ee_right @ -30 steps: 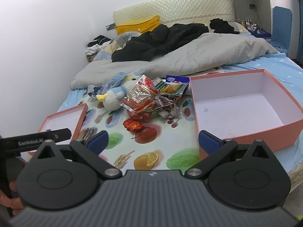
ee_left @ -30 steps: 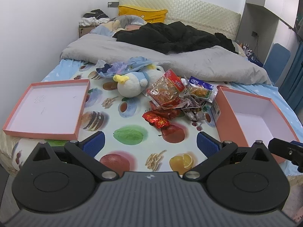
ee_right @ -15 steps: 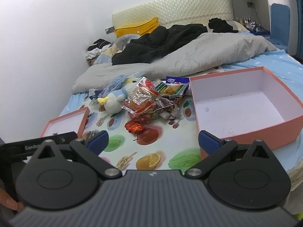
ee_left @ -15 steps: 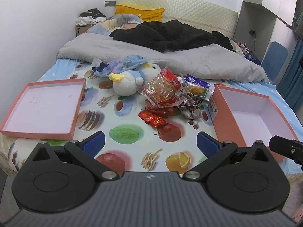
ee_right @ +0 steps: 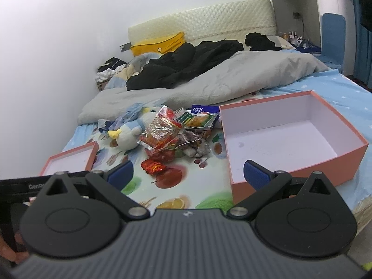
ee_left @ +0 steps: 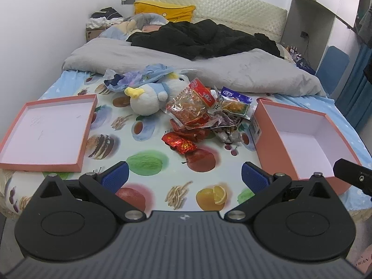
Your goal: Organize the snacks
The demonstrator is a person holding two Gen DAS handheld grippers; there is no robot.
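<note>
Snack packets, a loose heap of crinkly plastic bags (ee_left: 202, 114) in red, orange, blue and purple, lie mid-bed on the fruit-print sheet (ee_left: 148, 160). We see the heap between two salmon-pink cardboard pieces: the deep open box with white inside (ee_left: 300, 137) to the right, its near-left wall just beside the purple packets, and the shallow lid (ee_left: 48, 125) well apart to the left. One small shiny red foil packet (ee_left: 180, 142) sits at the near edge of the heap, closest to us. A white-and-blue plush bird with yellow beak (ee_left: 148, 95) lies touching the heap's far-left side, with a crumpled blue plastic bag (ee_left: 139, 75) behind it. Grey duvet (ee_left: 209, 69) and black clothing (ee_left: 200, 38) bunch up toward the headboard.

Left tool (ee_left: 183, 174): blue-padded fingers spread wide, nothing between them, hovering over the bed's near edge short of the snacks. Right tool (ee_right: 188, 173): also released, fingers apart and empty, its right finger (ee_right: 255, 174) in front of the box's near wall. From the right wrist view the box (ee_right: 290, 130) holds nothing, and the snack heap (ee_right: 176, 134) sits just left of it.
</note>
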